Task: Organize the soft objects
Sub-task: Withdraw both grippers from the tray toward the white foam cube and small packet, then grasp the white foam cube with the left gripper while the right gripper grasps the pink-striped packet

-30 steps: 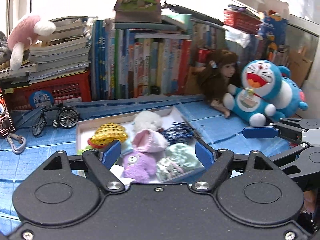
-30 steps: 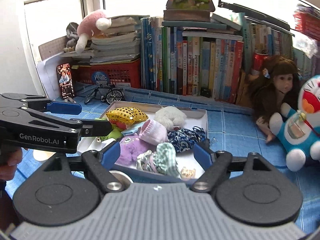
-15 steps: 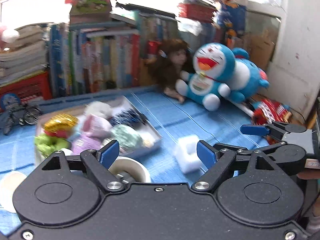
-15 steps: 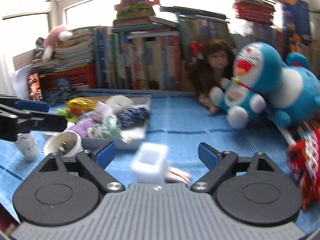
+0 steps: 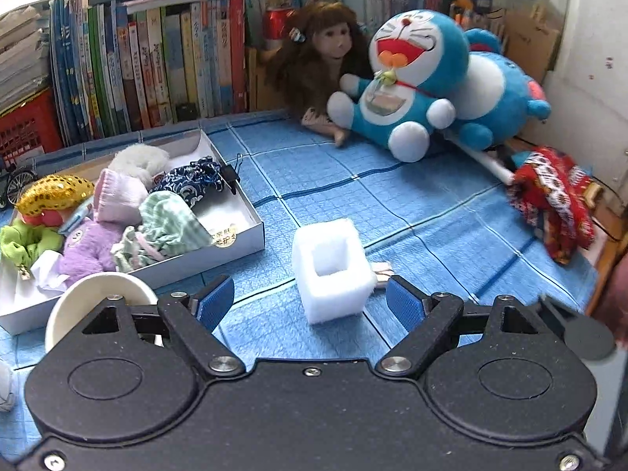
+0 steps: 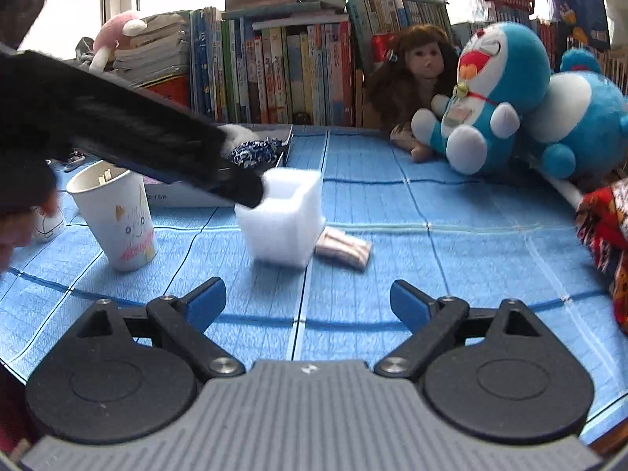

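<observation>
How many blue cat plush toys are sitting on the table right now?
2. One blue cat plush sits upright against the doll at the back of the table; the second blue plush lies behind it, toward the wall. More could be hidden behind them.

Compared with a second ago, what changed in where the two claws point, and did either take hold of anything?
Both claws swung right off the box of soft toys and came down toward the white foam block. The left claw now frames it; the right claw sits short. Both stay open and empty. Toys and paper cup unmoved.

White foam block (image 5: 331, 271); blue checked cloth (image 5: 412, 212).
</observation>
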